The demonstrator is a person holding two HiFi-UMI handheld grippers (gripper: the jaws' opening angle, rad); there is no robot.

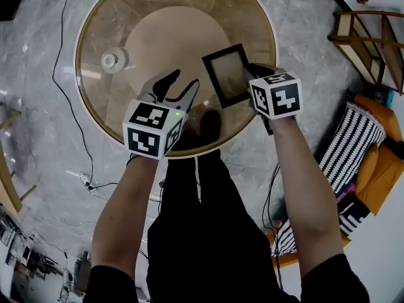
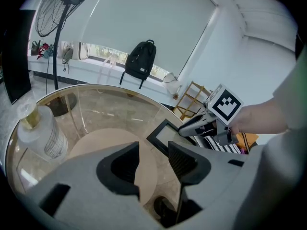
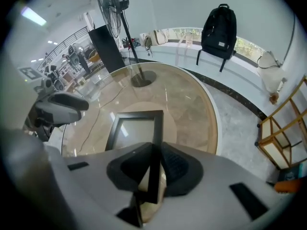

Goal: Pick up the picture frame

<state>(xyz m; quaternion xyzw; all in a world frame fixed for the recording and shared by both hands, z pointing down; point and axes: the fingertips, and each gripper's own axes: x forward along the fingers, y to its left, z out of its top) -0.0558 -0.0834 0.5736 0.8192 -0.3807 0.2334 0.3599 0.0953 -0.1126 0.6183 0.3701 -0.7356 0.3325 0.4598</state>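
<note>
Right gripper (image 1: 248,74): fingers (image 3: 177,164) nearly together, clamped on the right-hand edge of the picture frame (image 1: 227,74). In the right gripper view the dark frame edge runs straight down between the two pads, both pressing on it. Frame is black-bordered with a pale pane and sits over the near-right part of the round glass surface (image 1: 126,17), inside its rim. It looks tilted. Its far edge may still touch the glass, but the see-through top makes that hard to tell.

Left gripper (image 1: 180,86): fingers (image 2: 184,159) wide apart with nothing between them, only glass and the tan base disc under the surface showing through the gap. It hangs over the near part of the surface, pointing down at a slant, apart from the frame. In the left gripper view the frame (image 2: 165,135) lies beyond its fingertips, with the right gripper (image 2: 184,128) on the frame's right side.

Clear bottle (image 1: 114,60) stands upright on the left part of the surface, well apart from frame and both grippers. A striped cushion (image 1: 353,144) lies off the surface, on the floor side to its right.
</note>
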